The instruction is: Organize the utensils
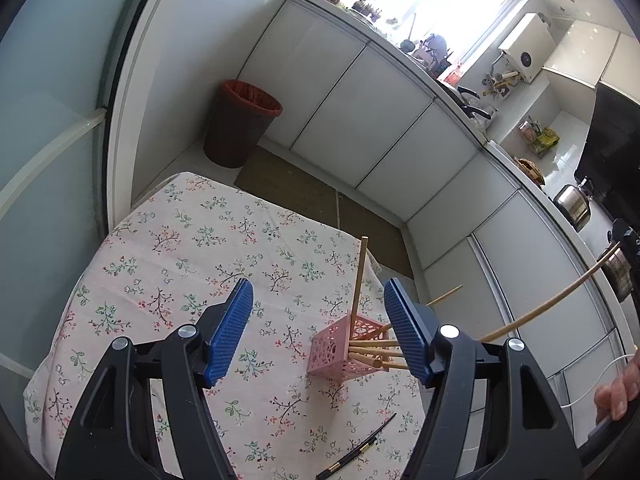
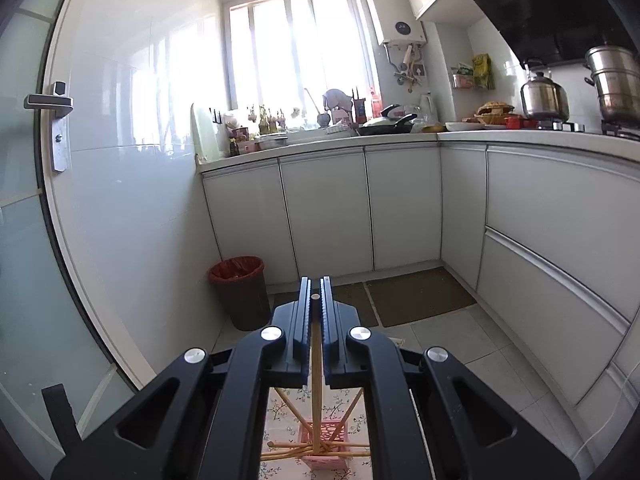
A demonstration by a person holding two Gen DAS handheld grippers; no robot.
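Right gripper (image 2: 316, 300) fingers pinching 1 chopstick (image 2: 316, 392) directly above the pink holder (image 1: 344, 350) on the counter (image 1: 180, 248). Left gripper (image 1: 318, 320) fingers spread, empty, beside the holder. Step: insertion. Next: lower it straight in, then release.

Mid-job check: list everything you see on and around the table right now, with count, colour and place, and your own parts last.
Perforated plastic holder: one, pink, on the table's right part.
Wooden chopsticks: several, tan, standing and leaning in the holder.
Held wooden chopstick: one, tan, clamped upright above the holder.
Dark chopstick: one, black with a gold band, lying near the table's front edge.
Floral tablecloth: one, white with flowers, covering the table.
Round waste bin: one, dark with a red liner, on the floor by the cabinets.
Left gripper: open, empty, blue pads.
Right gripper: shut on the held chopstick.
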